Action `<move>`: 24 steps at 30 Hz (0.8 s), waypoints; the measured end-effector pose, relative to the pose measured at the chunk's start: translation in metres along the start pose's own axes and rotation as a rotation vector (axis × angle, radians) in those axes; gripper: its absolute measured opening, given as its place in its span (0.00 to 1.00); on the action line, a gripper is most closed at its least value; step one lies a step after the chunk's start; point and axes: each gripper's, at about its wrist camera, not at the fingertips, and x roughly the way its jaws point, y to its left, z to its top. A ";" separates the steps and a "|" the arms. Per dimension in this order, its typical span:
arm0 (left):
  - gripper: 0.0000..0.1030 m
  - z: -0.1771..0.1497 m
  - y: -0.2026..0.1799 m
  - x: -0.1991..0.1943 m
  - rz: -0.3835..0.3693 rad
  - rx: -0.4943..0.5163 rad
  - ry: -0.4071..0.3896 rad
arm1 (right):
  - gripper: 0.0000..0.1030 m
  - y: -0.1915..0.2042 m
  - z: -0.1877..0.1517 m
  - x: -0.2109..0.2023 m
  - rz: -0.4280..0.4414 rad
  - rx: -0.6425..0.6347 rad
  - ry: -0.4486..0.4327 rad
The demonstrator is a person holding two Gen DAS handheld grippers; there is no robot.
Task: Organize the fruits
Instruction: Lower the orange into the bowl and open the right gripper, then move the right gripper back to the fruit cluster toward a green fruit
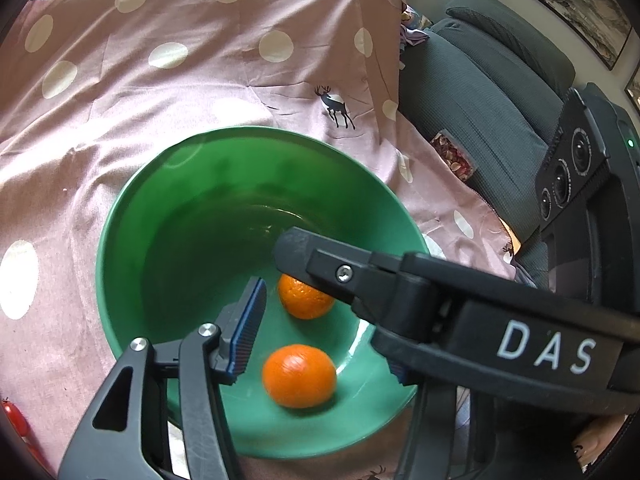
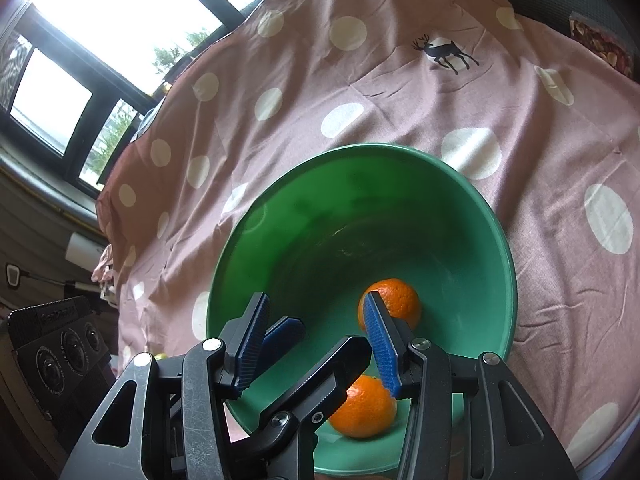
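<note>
Left tool [image 1: 320, 344] hangs over the green bowl [image 1: 102, 240], jaws apart. The near orange [image 1: 298, 374] lies between its fingers low in the frame, with a sliver of gap to the left pad [image 1: 244, 332]. The right pad is mostly hidden under the other tool's arm. No pad is seen pressing, so it reads as open, not gripping.

Right tool [image 2: 316, 304] is also over the bowl, jaws apart and empty. In its own view the left tool's finger [image 2: 312, 380] crosses diagonally between its fingers, so the two tools overlap above the bowl. Its right pad [image 2: 380, 340] sits in front of the far orange [image 2: 394, 302], which lies past the tip and not between the pads. I can't tell if they touch.

Key relation: both fruits are in the bowl's lower right, near its front wall. The near orange is straight below the left tool and closer to it, the far orange is just ahead of the right tool's right finger. The oranges are roundish with no long axis to speak of, near each other but apart.

The bowl sits upright on a pink dotted cloth [image 1: 160, 92] and holds only the two oranges, with the upper half bare. The cloth around the bowl shows no other fruit.

Judgement: fruits look already placed. The next move calls for lifting the tools clear without the crossed fingers snagging.
</note>
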 end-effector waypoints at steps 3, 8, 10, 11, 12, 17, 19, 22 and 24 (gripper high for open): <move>0.52 -0.001 0.000 -0.002 0.003 -0.001 -0.006 | 0.48 0.001 -0.001 0.000 -0.006 -0.003 -0.004; 0.68 -0.004 -0.001 -0.014 0.059 0.001 -0.038 | 0.58 0.001 0.002 -0.007 -0.039 -0.004 -0.039; 0.75 -0.006 0.003 -0.022 0.023 -0.014 -0.065 | 0.59 0.002 0.003 -0.012 -0.046 -0.012 -0.069; 0.77 -0.007 0.005 -0.027 -0.007 -0.025 -0.071 | 0.59 0.002 0.003 -0.014 -0.047 -0.013 -0.083; 0.78 -0.008 0.007 -0.033 -0.025 -0.036 -0.078 | 0.59 0.003 0.003 -0.017 -0.047 -0.014 -0.097; 0.91 -0.015 0.010 -0.068 0.011 -0.034 -0.171 | 0.73 0.011 0.002 -0.025 -0.027 -0.037 -0.150; 0.97 -0.019 0.015 -0.083 0.038 -0.041 -0.203 | 0.75 0.018 0.000 -0.029 -0.024 -0.062 -0.173; 0.99 -0.028 0.029 -0.102 0.104 -0.086 -0.244 | 0.83 0.030 -0.003 -0.030 0.002 -0.094 -0.194; 0.99 -0.036 0.041 -0.113 0.158 -0.114 -0.256 | 0.83 0.038 -0.006 -0.029 0.036 -0.110 -0.199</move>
